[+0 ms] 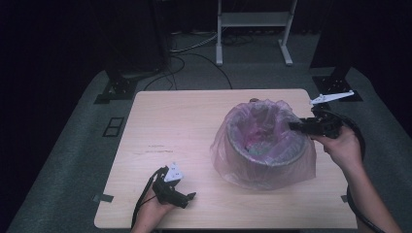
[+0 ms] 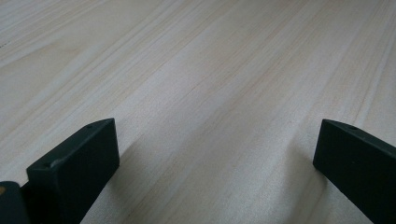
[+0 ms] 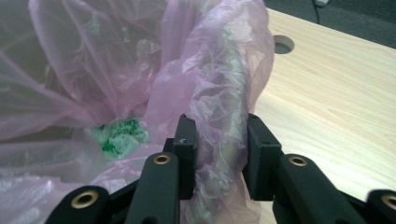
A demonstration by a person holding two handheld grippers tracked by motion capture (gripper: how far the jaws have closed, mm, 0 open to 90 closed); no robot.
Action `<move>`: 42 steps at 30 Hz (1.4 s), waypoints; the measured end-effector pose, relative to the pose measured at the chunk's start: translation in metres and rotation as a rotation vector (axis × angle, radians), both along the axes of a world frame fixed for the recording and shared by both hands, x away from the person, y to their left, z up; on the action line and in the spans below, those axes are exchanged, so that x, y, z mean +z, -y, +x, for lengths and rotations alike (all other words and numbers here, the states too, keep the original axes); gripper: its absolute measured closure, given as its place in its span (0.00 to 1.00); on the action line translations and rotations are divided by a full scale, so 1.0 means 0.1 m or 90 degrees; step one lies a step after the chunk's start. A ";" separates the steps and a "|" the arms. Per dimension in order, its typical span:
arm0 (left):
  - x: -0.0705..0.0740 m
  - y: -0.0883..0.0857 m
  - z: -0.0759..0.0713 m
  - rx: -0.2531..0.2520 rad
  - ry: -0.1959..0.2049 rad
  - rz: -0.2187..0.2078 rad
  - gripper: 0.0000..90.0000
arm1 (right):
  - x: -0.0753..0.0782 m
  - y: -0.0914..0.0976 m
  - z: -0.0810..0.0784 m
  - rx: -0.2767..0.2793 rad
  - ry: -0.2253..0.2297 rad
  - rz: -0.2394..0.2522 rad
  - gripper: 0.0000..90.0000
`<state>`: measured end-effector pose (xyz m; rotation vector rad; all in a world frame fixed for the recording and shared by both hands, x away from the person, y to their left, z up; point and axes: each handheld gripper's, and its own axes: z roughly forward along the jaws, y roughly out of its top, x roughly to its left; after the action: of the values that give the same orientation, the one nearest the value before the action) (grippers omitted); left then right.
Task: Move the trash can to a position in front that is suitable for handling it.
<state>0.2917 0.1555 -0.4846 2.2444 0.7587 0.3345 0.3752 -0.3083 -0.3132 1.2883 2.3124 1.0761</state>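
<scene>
A grey round bin (image 1: pixel 291 156) lined with a thin pink plastic bag (image 1: pixel 228 145) stands on the right half of the pale wooden table (image 1: pixel 184 121). My right gripper (image 1: pixel 294 126) reaches in from the right at the bin's top edge. In the right gripper view its jaws (image 3: pixel 219 154) straddle the bag-covered rim (image 3: pixel 229 93), one inside and one outside, with the pads pressing on the crumpled plastic. Green and white crumpled waste (image 3: pixel 116 137) lies inside the bag. My left gripper (image 1: pixel 192 196) rests near the table's front left, jaws (image 2: pixel 217 154) wide apart over bare wood.
A round hole (image 3: pixel 283 44) in the tabletop lies just behind the bin. A white metal stand (image 1: pixel 252 19) and black equipment feet (image 1: pixel 116 90) stand on the grey floor beyond the table. Cables trail across the floor there.
</scene>
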 end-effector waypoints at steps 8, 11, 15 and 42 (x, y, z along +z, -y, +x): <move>0.00 0.00 0.00 0.000 0.000 0.000 0.00 | 0.02 -0.11 -0.03 0.026 0.001 -0.006 0.84; 0.00 0.00 0.00 0.000 -0.001 0.000 0.00 | 0.04 -0.16 -0.05 0.046 -0.002 -0.002 0.85; 0.00 0.00 0.00 -0.001 -0.002 0.002 0.00 | 0.06 -0.24 -0.09 0.064 -0.002 -0.007 0.85; 0.00 -0.01 -0.01 -0.002 0.000 0.003 0.00 | 0.03 -0.61 -0.46 0.170 -0.007 -0.047 0.85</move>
<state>0.2910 0.1564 -0.4843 2.2501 0.7554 0.3352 0.3294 -0.2478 -0.3097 0.9802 2.5594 1.0513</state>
